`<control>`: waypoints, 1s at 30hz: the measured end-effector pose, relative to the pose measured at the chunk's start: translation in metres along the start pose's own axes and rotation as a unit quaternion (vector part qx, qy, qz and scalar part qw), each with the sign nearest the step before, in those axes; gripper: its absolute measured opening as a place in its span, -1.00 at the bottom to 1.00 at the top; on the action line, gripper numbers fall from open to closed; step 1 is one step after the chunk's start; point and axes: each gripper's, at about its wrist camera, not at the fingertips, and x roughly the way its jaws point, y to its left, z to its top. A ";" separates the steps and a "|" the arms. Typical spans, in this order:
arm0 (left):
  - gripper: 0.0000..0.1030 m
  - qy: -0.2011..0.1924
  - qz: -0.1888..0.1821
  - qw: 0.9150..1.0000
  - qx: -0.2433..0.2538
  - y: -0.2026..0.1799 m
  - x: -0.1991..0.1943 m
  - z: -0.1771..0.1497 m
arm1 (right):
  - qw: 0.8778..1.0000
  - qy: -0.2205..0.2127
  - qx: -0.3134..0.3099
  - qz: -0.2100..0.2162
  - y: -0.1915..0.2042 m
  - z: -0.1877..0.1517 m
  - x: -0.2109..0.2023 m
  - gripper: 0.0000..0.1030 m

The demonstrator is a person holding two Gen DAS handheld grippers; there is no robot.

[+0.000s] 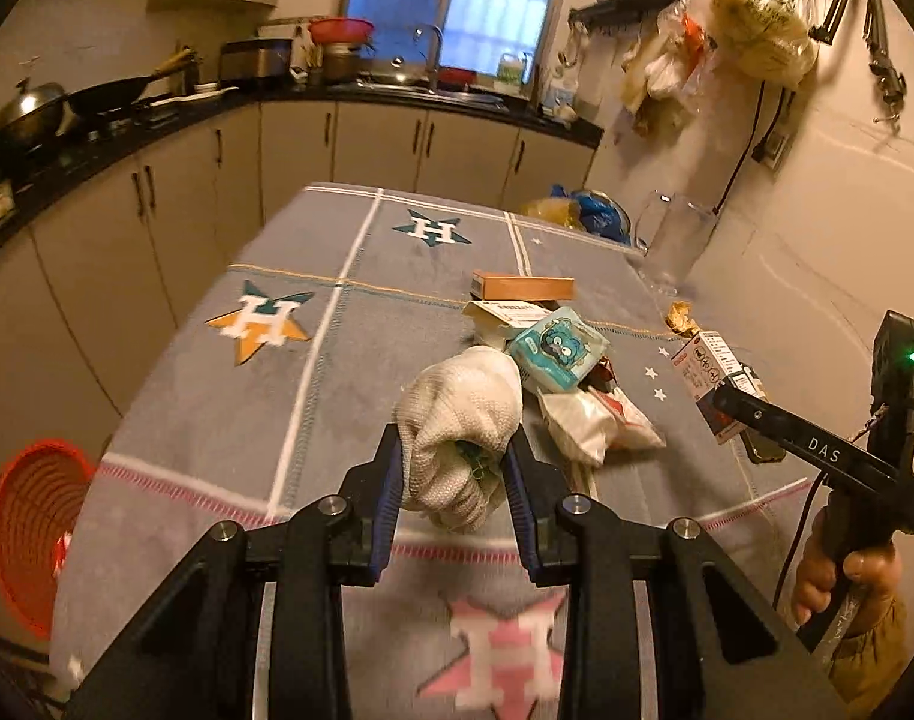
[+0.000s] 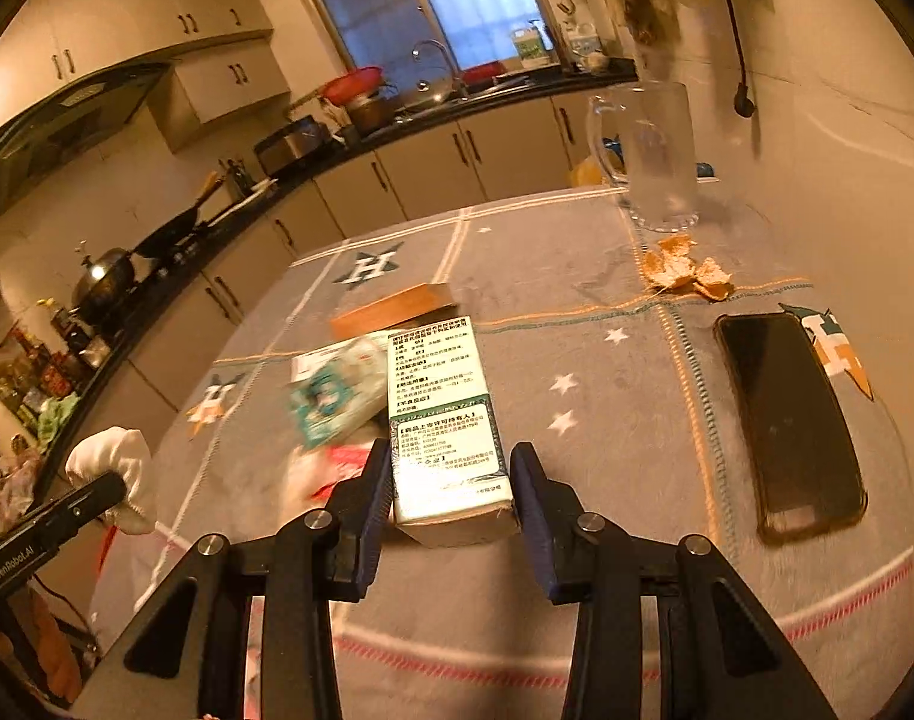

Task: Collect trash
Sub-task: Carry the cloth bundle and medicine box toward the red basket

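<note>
My left gripper (image 1: pixel 454 450) is shut on a crumpled white knitted glove (image 1: pixel 463 414), held above the near part of the table. My right gripper (image 2: pixel 451 468) is shut on a green and white medicine box (image 2: pixel 439 396), lifted a little over the cloth; the same box (image 1: pixel 712 372) shows at the right in the left wrist view. A pile of trash lies mid-table: a tissue pack with a blue cartoon (image 1: pixel 559 354), a flat brown box (image 1: pixel 523 287) and white plastic wrappers (image 1: pixel 589 420). Orange peel (image 2: pixel 685 270) lies near the wall.
A grey tablecloth with star prints (image 1: pixel 265 324) covers the table. A black phone (image 2: pixel 793 420) lies at the right, and a glass jug (image 2: pixel 655 156) stands at the far right corner. A red basket (image 1: pixel 34 534) sits low, left of the table. Kitchen counters run behind.
</note>
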 end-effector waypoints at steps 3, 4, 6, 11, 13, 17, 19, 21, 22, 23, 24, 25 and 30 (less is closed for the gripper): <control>-0.40 -0.011 0.007 1.000 -0.017 0.010 -0.022 -0.014 | 1.000 0.001 -0.009 0.013 0.014 -0.010 -0.010 -0.17; -0.40 -0.013 0.010 1.000 -0.021 0.011 -0.026 -0.017 | 1.000 0.003 -0.013 0.017 0.020 -0.014 -0.012 -0.17; -0.40 -0.021 0.021 0.999 -0.031 0.019 -0.039 -0.025 | 0.999 0.006 -0.019 0.025 0.030 -0.022 -0.016 -0.17; -0.39 -0.041 0.052 0.997 -0.051 0.040 -0.065 -0.042 | 0.998 0.016 -0.038 0.047 0.059 -0.041 -0.021 -0.17; -0.39 -0.048 0.064 0.995 -0.062 0.052 -0.075 -0.050 | 0.997 0.020 -0.044 0.053 0.069 -0.046 -0.021 -0.17; -0.39 -0.055 0.098 0.991 -0.077 0.073 -0.086 -0.060 | 0.996 0.024 -0.062 0.067 0.091 -0.055 -0.022 -0.17; -0.39 -0.057 0.119 0.988 -0.084 0.085 -0.091 -0.066 | 0.994 0.027 -0.071 0.073 0.102 -0.059 -0.022 -0.17; -0.39 -0.057 0.138 0.984 -0.094 0.100 -0.096 -0.070 | 0.993 0.031 -0.079 0.080 0.113 -0.062 -0.020 -0.17; -0.39 -0.058 0.144 0.983 -0.096 0.104 -0.097 -0.072 | 0.992 0.033 -0.083 0.084 0.118 -0.064 -0.019 -0.17; -0.39 -0.061 0.155 0.981 -0.100 0.111 -0.100 -0.075 | 0.992 0.036 -0.087 0.088 0.125 -0.066 -0.018 -0.17; -0.39 -0.063 0.165 0.979 -0.102 0.116 -0.103 -0.077 | 0.991 0.039 -0.091 0.090 0.130 -0.068 -0.016 -0.17; -0.39 -0.066 0.173 0.977 -0.104 0.122 -0.105 -0.078 | 0.990 0.043 -0.096 0.094 0.137 -0.070 -0.013 -0.17; -0.39 -0.075 0.192 0.970 -0.131 0.155 -0.116 -0.084 | 0.986 0.060 -0.116 0.108 0.167 -0.079 0.001 -0.17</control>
